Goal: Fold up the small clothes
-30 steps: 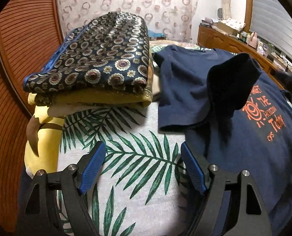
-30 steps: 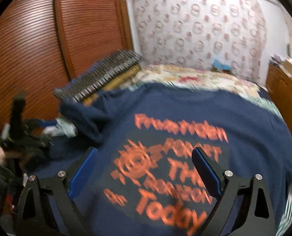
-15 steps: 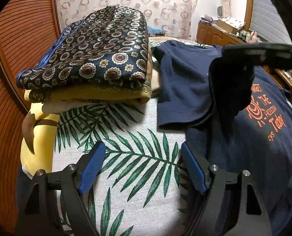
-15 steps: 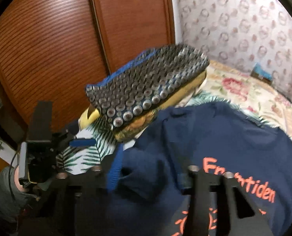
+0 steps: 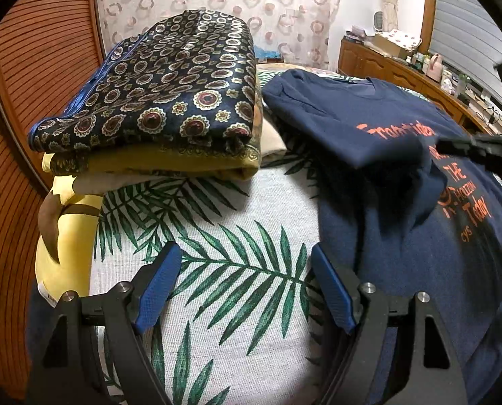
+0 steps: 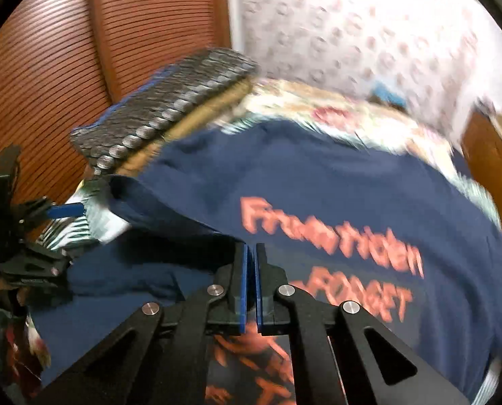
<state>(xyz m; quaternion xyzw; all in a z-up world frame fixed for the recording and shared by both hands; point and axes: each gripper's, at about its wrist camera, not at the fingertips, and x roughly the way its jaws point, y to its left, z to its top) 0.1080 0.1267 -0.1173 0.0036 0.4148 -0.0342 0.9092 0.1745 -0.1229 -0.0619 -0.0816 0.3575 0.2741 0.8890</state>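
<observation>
A navy T-shirt (image 5: 352, 118) with orange lettering lies spread on the leaf-print bed sheet (image 5: 234, 219). My right gripper (image 6: 251, 249) is shut on the T-shirt's left sleeve, whose fabric runs in a raised fold up to the closed jaw tips. In the left wrist view the right gripper (image 5: 436, 145) reaches in from the right, with the sleeve stretched over the chest print. My left gripper (image 5: 244, 287) hovers open over bare sheet just left of the shirt's edge, nothing between its fingers. It also shows at the left edge of the right wrist view, left gripper (image 6: 58, 233).
A stack of folded clothes (image 5: 156, 101), topped by a dark patterned piece, sits at the back left beside the shirt. A yellow cushion (image 5: 65, 243) lies under it. A slatted wooden wardrobe door (image 5: 21, 101) borders the bed's left; a cluttered dresser (image 5: 386, 67) stands at the far right.
My right gripper went from wide open to shut, taking hold of the sleeve and carrying it to the right over the lettering. The left gripper stayed put and open.
</observation>
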